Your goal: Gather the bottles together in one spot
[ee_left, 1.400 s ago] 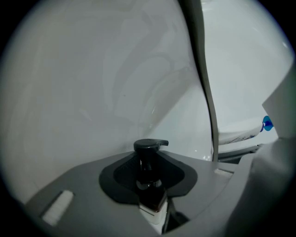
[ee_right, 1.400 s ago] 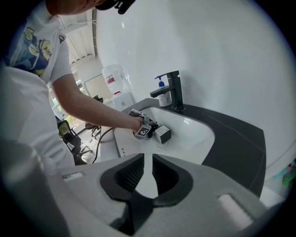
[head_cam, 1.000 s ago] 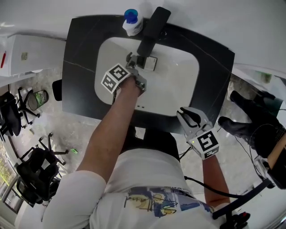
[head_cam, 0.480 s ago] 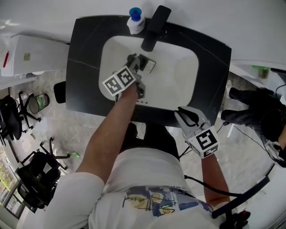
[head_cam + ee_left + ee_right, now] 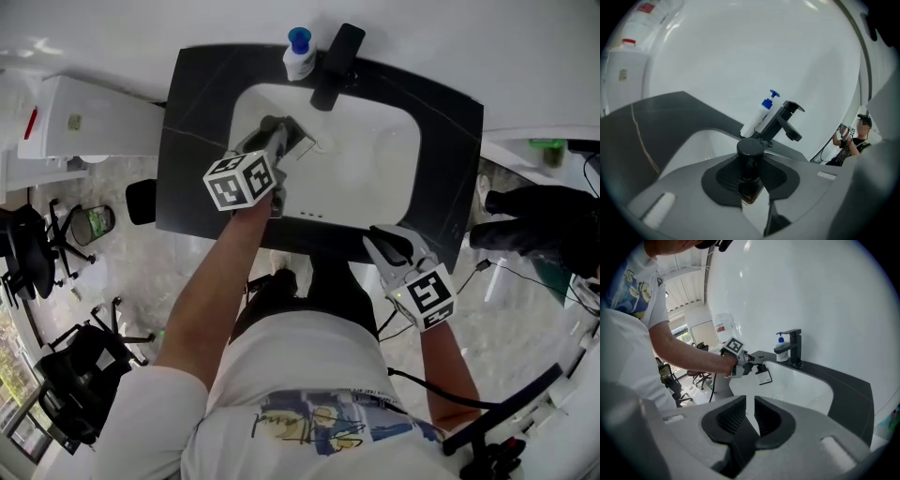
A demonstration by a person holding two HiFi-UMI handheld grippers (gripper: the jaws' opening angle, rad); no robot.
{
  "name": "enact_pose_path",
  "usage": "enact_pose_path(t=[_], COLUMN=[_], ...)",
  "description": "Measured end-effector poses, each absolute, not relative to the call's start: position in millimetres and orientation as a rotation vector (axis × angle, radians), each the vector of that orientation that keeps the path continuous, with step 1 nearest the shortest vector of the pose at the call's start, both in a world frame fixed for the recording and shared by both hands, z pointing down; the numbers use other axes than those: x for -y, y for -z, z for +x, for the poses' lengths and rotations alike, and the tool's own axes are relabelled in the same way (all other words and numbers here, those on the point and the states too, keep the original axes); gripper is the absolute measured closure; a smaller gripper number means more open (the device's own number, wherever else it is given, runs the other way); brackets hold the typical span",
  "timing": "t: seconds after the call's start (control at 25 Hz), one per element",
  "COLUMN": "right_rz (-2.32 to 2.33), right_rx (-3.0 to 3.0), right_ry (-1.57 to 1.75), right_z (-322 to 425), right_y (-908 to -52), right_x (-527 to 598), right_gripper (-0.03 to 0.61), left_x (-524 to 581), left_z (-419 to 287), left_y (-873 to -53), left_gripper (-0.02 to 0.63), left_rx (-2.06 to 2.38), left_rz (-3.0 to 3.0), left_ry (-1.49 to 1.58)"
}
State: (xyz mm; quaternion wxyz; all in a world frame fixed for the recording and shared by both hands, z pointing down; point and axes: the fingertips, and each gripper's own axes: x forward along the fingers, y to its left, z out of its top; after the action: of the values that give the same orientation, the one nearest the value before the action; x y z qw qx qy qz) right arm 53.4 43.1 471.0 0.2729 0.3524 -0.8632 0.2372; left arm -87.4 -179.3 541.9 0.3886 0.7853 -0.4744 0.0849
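Black-capped bottle (image 5: 750,169) clamped between left fingers (image 5: 723,180)

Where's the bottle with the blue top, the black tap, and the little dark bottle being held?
blue-topped bottle (image 5: 300,63): head view, on its white body.
black tap (image 5: 336,58): head view, on its top.
little dark bottle (image 5: 750,147): left gripper view, on its black cap.

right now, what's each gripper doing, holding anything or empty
left gripper: closed on a small dark bottle with a black cap
right gripper: open by a narrow gap, nothing in it
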Motion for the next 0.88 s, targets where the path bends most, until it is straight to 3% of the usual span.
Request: enact_pose_path(t=[0.48,0.88], right_rz=[0.997,1.037], right_rx=[2.338,2.29], right_ry=[-0.616,-0.661], right_z=[45,69], right_y=[-462,-463], right_x=[-49,-43], right_gripper=[0.522,0.522], left_x=[233,306], left_z=[-126,-126], left_y=[-453,-448], left_gripper=[0.52,0.52], left_rx=[1.249,1.317], left_rz=[2.305,2.368], left_ry=[-0.332,-0.417])
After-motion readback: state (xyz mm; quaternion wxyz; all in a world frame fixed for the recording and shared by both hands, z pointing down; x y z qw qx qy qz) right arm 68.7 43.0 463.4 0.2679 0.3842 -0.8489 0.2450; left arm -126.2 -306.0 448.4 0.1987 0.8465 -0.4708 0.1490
